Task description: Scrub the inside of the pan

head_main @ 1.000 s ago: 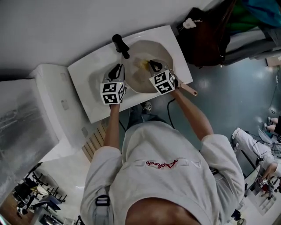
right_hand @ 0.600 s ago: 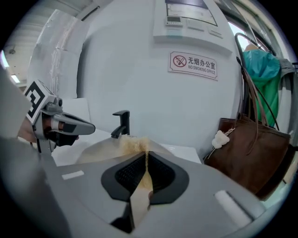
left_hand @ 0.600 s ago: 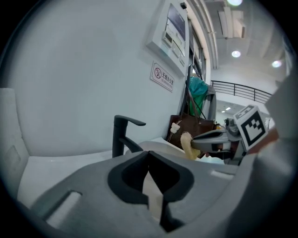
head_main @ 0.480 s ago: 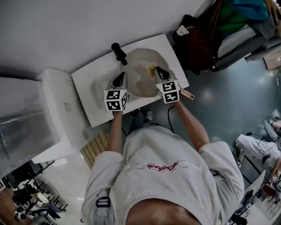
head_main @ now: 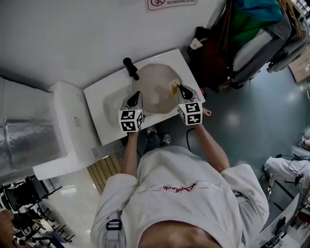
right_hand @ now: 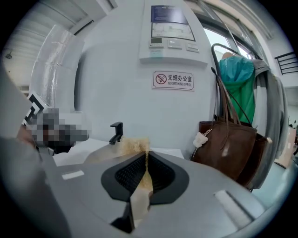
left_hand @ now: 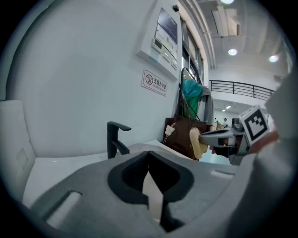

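A round grey metal pan (head_main: 155, 92) lies in the white rectangular sink (head_main: 104, 94), black tap (head_main: 131, 68) behind it, left gripper (head_main: 137, 95) at its left rim, right gripper (head_main: 180, 87) with tan scrub pad (head_main: 173, 85) over its right edge.

The right tool (head_main: 180, 88), clamped on a frayed yellow scrubbing pad (head_main: 174, 85), has shifted from the middle of the round grey frying pan (head_main: 154, 92) to the pan's right rim, and is now a little nearer the person. The head view has also swung up the far wall, so a red-and-white no-smoking sign (head_main: 172, 3) has come into sight at the top edge.
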Action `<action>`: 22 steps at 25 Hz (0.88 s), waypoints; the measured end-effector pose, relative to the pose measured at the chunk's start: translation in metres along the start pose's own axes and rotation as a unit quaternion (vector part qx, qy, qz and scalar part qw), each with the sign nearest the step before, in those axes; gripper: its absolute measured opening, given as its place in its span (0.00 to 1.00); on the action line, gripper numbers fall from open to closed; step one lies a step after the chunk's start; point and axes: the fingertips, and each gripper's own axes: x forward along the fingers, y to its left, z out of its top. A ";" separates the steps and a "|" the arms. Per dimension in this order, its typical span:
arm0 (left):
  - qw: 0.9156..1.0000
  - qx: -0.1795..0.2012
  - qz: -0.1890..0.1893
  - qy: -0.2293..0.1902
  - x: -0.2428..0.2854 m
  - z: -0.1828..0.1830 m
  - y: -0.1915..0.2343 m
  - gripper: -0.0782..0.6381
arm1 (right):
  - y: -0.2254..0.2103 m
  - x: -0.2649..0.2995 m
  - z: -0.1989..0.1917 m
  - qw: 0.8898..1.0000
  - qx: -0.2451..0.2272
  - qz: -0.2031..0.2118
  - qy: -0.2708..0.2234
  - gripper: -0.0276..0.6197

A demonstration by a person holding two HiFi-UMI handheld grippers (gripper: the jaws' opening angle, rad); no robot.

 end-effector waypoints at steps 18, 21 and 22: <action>0.997 0.034 0.005 -0.068 -0.043 0.045 -0.025 0.11 | -0.022 -0.075 0.043 0.995 0.014 -0.020 -0.093 0.08; 0.997 0.035 0.015 -0.074 -0.050 0.049 -0.018 0.11 | -0.024 -0.081 0.046 0.995 0.019 -0.022 -0.098 0.08; 0.996 0.036 0.019 -0.075 -0.051 0.050 -0.016 0.11 | -0.026 -0.082 0.046 0.994 0.023 -0.025 -0.099 0.08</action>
